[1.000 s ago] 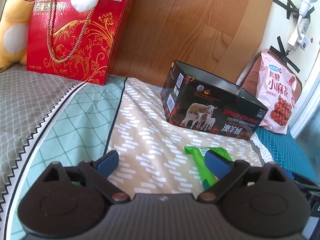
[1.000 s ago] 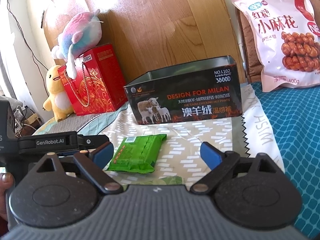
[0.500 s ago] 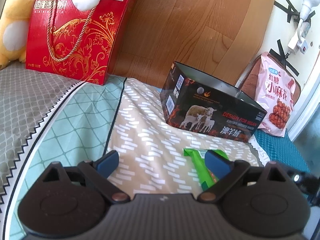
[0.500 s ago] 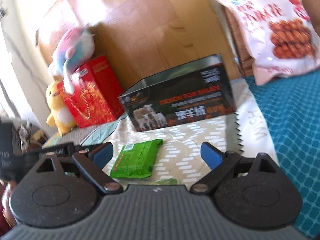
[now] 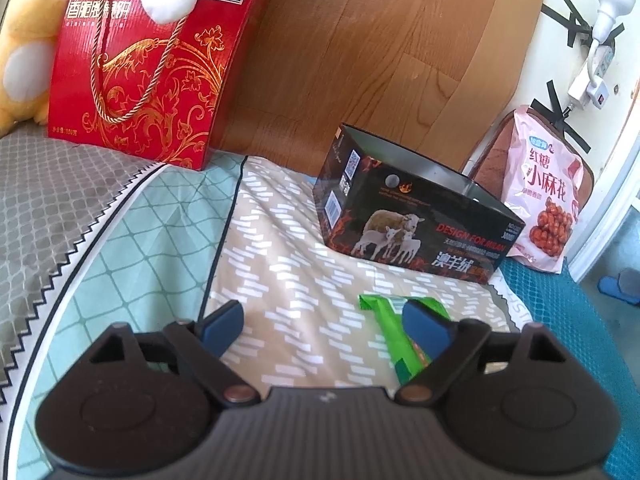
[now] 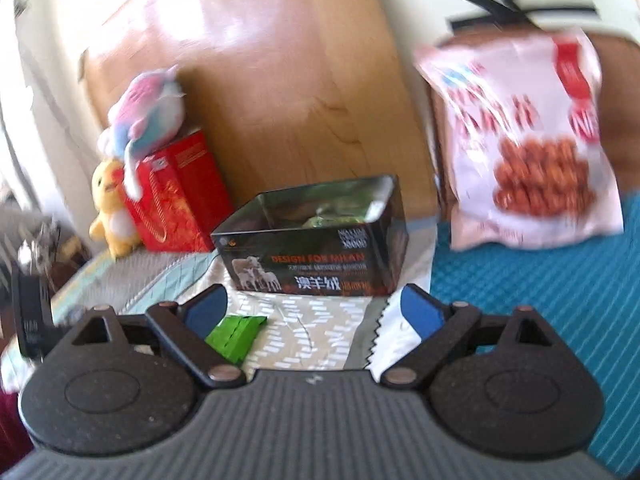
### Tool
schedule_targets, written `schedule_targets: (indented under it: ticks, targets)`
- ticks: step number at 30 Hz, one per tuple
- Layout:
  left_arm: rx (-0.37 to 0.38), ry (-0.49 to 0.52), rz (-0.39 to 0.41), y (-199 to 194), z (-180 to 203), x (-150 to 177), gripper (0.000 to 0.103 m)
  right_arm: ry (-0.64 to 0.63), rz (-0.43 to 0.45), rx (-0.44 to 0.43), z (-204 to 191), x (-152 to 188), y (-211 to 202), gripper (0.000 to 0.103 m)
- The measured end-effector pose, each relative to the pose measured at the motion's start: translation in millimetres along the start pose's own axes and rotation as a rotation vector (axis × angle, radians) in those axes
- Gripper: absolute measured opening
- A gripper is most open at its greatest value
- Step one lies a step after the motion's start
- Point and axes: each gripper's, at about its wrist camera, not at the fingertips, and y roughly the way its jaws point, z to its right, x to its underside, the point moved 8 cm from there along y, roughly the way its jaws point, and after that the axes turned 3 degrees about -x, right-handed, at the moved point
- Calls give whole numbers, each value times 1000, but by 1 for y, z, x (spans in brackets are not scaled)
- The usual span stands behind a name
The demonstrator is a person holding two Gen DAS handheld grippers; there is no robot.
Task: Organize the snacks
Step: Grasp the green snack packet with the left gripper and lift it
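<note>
The bed cover [image 5: 280,264] is made of soft cloth with a matt look. The board [image 5: 380,60] behind it is made of smooth wood, and light is seen shining on it. The black box [image 5: 412,220] is made of printed card, a bit shiny outside and grey inside. The red gift box [image 5: 148,68] is made of glossy card, with a twisted rope handle. The green snack pack [image 5: 390,320] and the pink snack bag [image 5: 548,208] are wrapped in shiny plastic. The yellow toy [image 5: 20,48] is covered in fuzzy plush. The finger pads [image 5: 222,322] are made of smooth blue plastic, held on matt black plastic.
</note>
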Motion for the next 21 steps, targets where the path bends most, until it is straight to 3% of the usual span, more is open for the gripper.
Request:
schedule_targets:
  ticks: [4, 10, 18, 21]
  targets:
    - [34, -1, -9, -11, 5, -1, 76, -164, -89, -40, -28, 17, 19, 69]
    - [126, 26, -79, -23, 27, 0, 69, -352, -184, -111, -59, 40, 58, 67]
    - [176, 85, -192, 9, 59, 4, 66, -387, -314, -179, -65, 56, 103, 66]
    - [156, 118, -210, 21, 63, 12, 57, -375, -340, -205, -68, 63, 114, 51]
